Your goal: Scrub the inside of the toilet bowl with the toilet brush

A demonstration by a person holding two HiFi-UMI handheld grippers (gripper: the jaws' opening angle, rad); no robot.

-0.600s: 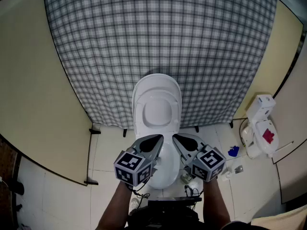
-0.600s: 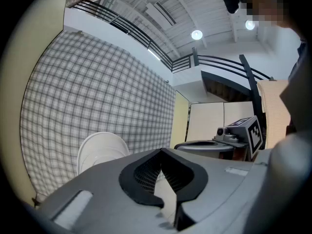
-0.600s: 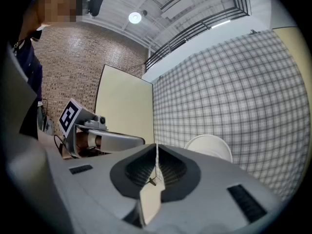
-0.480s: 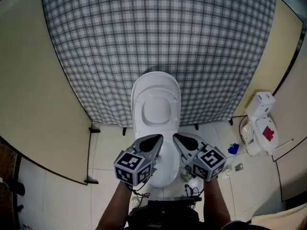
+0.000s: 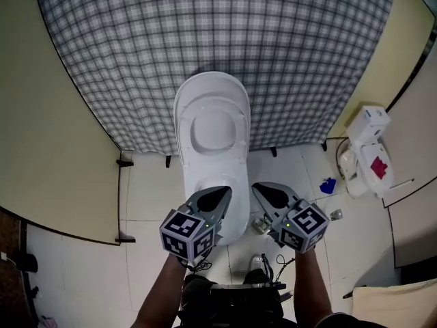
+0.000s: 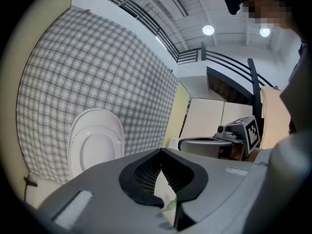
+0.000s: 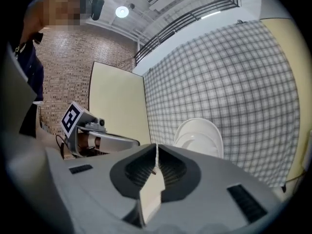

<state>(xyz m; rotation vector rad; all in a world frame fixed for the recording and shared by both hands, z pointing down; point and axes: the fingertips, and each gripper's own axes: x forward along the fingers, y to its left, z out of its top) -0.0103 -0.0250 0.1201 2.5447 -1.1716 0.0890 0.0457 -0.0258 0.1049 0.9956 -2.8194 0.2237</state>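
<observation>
ahead of tips: toilet bowl (image 5: 210, 175), lid (image 5: 213, 125) up; left tongs (image 5: 220, 195), right tongs (image 5: 263, 191) clenched, empty.

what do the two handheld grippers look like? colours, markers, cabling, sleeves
Left gripper and right gripper: grey wedge-shaped shells, black ribbed pads inside. Each carries a cube with black-and-white square markers. Thin black cables trail by the wrists. Forearms bare, no sleeves in view.

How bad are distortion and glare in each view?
Head view: heavy barrel distortion, the grey checked wall bows; white oval toilet sharp, light flat, no hard shadows. Left gripper view: dark round vignette, two round ceiling lamps bloom. Right gripper view: same vignette, one round ceiling lamp blown out.
</observation>
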